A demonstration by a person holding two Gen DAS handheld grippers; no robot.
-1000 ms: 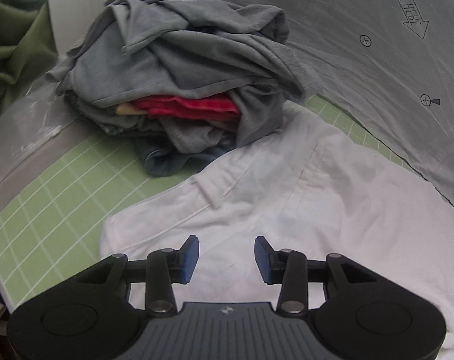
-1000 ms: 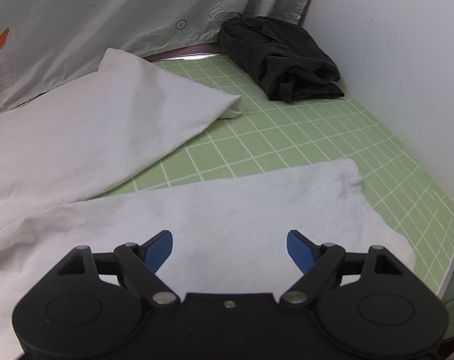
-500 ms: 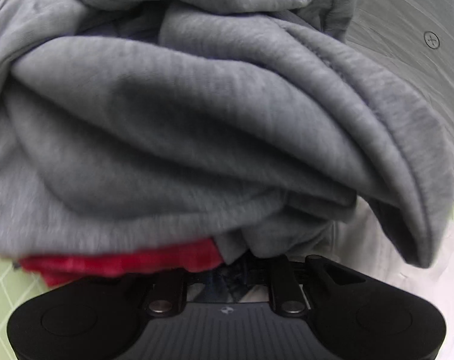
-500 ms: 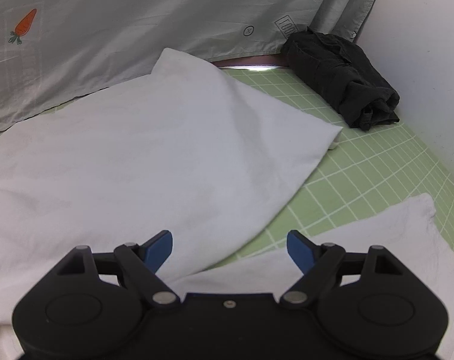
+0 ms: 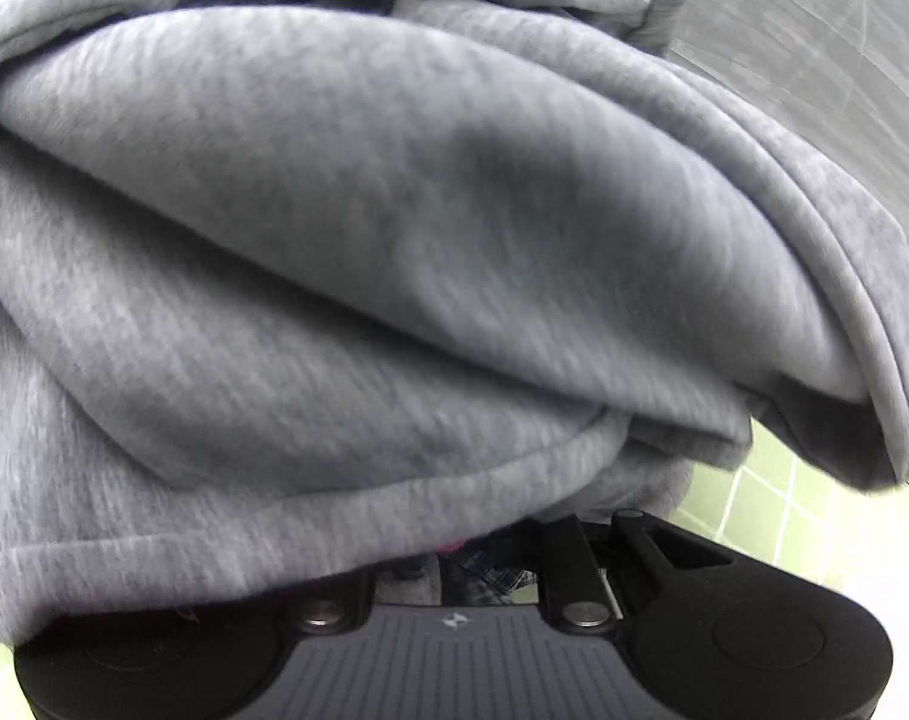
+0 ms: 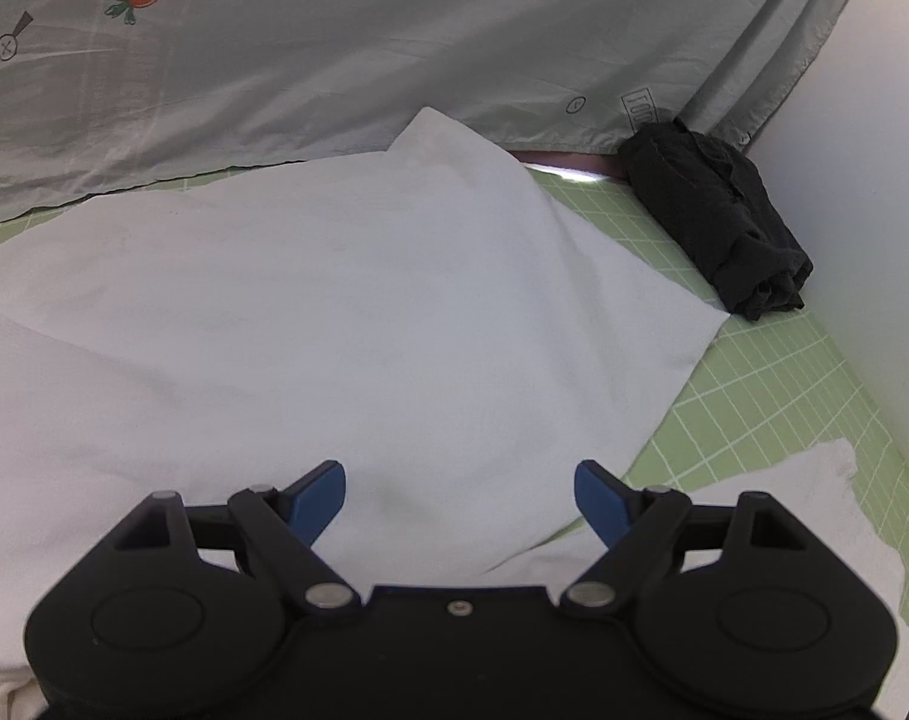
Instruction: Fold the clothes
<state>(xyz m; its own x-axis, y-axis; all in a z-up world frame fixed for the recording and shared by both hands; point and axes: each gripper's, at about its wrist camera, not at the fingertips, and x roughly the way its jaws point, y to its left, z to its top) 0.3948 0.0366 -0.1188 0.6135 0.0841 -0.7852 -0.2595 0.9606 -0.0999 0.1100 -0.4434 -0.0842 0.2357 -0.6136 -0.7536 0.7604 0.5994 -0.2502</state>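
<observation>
A bunched grey garment on top of a clothes pile fills the left wrist view. My left gripper is pushed in under its lower hem, and the cloth hides both fingertips. A bit of checked fabric shows between the finger links. In the right wrist view, a white garment lies spread on the green gridded mat. My right gripper hovers open just above its near part, holding nothing. Another white part lies at the lower right.
A crumpled black garment sits at the mat's far right corner against a white wall. A grey sheet with a carrot print hangs along the back. A strip of mat shows right of the grey pile.
My left gripper moved from over the white garment into the grey pile, and its fingertips are now covered. The right gripper shifted left over the white garment and stayed open.
</observation>
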